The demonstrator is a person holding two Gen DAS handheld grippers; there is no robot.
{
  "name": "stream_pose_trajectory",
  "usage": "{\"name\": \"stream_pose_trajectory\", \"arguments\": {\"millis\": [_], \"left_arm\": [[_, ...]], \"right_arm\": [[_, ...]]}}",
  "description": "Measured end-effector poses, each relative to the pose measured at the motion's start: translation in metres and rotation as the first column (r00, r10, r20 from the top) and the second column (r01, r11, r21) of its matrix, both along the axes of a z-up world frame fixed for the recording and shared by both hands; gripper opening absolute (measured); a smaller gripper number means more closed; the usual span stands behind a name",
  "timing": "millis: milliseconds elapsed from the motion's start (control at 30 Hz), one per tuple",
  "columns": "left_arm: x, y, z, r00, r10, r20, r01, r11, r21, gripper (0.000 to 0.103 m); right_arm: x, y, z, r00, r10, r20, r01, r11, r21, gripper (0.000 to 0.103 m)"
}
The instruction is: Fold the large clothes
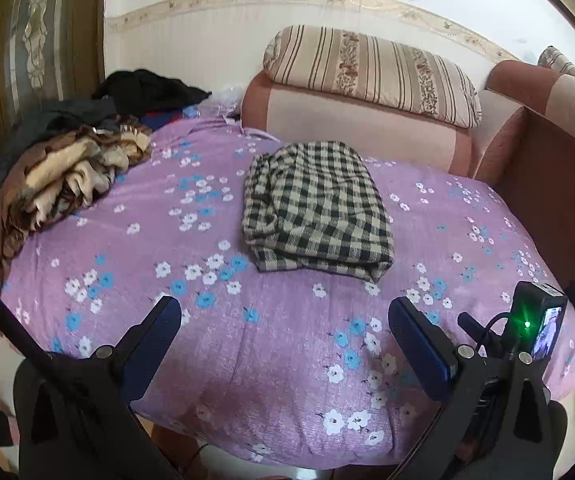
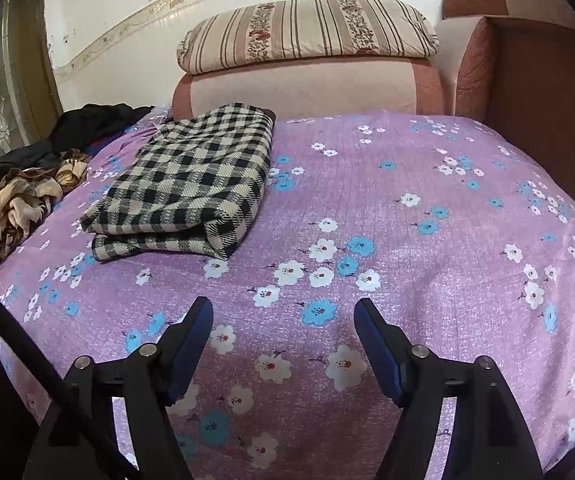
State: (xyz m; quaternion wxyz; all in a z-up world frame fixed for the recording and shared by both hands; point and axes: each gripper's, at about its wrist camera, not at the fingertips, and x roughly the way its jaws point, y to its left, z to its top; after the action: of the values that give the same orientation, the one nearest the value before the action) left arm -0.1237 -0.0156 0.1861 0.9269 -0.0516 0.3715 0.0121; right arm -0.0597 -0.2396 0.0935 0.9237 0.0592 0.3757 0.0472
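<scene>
A purple bedsheet (image 1: 135,248) printed with white and blue flowers covers the bed and fills most of both views. On it, toward the far side, lies the checked garment (image 1: 317,206), black and cream, folded into a thick rectangular bundle with its layered edges facing the cameras. At the bed's far left corner sits a crumpled brown and cream cloth (image 1: 75,176), and behind it a heap of dark clothes (image 1: 147,88), whose separate pieces are hard to make out. Beyond the bed stands a pink and rust sofa (image 1: 359,124) with a striped pillow (image 1: 371,72) resting on its arm, against a white wall with a floral border (image 1: 215,0). A patterned curtain (image 1: 35,40) hangs at the left. The left tongs (image 1: 285,312) hover over the sheet's near edge, spread wide and empty. The right tongs (image 2: 283,312) likewise stand apart, holding nothing, well short of the garment.
</scene>
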Motion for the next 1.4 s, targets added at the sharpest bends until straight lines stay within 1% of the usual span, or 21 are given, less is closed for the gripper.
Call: {"name": "stream_pose_trajectory", "arguments": {"millis": [133, 200, 467, 600, 933, 1400], "left_arm": [[0.009, 0.001, -0.015, 0.999, -0.007, -0.047, 0.006, 1.000, -0.022, 0.103], [0.011, 0.001, -0.020, 0.998, -0.007, -0.061, 0.006, 1.000, -0.019, 0.103], [0.020, -0.002, -0.038, 0.994, 0.022, -0.108, -0.013, 0.997, 0.081, 0.103], [0.023, -0.001, -0.047, 0.991, 0.021, -0.134, -0.010, 0.997, 0.083, 0.103], [0.026, -0.006, -0.054, 0.987, -0.007, -0.161, 0.021, 0.996, 0.087, 0.103], [0.020, -0.020, -0.055, 0.985, -0.060, -0.162, 0.076, 0.993, 0.094, 0.103]], "right_arm": [[-0.002, 0.004, -0.002, 1.000, 0.005, 0.000, -0.005, 1.000, -0.022, 0.080], [-0.002, 0.005, -0.004, 1.000, 0.002, -0.006, -0.002, 0.999, -0.037, 0.080], [0.004, 0.000, -0.007, 0.999, -0.036, -0.024, 0.035, 0.999, -0.026, 0.080], [0.005, 0.000, -0.009, 0.999, -0.045, -0.028, 0.044, 0.999, -0.031, 0.081], [0.008, 0.003, -0.013, 0.998, -0.045, -0.036, 0.043, 0.998, -0.045, 0.082], [0.006, 0.001, -0.010, 0.998, -0.058, -0.024, 0.057, 0.997, -0.052, 0.082]]}}
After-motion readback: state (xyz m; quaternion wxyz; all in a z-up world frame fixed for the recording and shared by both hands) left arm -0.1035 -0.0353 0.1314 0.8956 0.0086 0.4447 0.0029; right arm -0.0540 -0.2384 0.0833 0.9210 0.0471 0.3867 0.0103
